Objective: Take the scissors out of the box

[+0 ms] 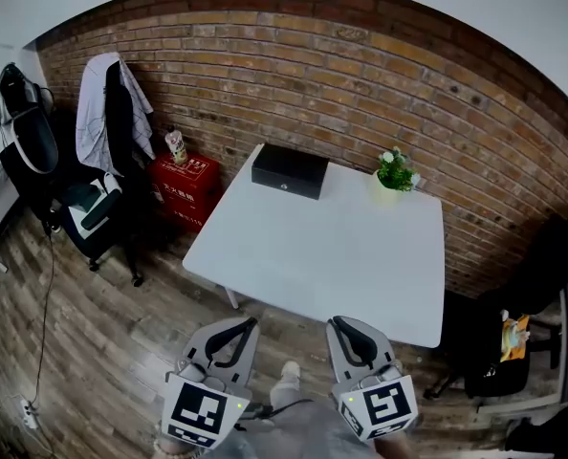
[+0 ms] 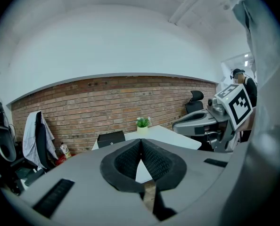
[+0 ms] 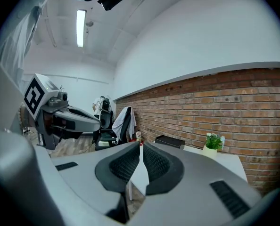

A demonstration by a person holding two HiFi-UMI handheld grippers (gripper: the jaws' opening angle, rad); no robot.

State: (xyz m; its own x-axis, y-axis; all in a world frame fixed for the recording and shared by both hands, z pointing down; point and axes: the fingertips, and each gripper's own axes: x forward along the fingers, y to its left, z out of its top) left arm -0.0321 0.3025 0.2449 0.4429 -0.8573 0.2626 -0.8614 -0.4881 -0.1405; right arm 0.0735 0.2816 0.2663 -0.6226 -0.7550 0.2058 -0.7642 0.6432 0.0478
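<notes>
Head view: left tongs, right tongs clenched empty; black box seemingly closed on table.

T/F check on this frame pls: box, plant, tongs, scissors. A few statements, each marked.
1. The box is closed. True.
2. The plant stands on the box. False: it stands on the table, apart from the box.
3. The left tongs and right tongs are shut and empty. True.
4. The scissors lie on the table. False: none are in view.
5. The left tongs touch the box. False: they are short of the table's near edge.
</notes>
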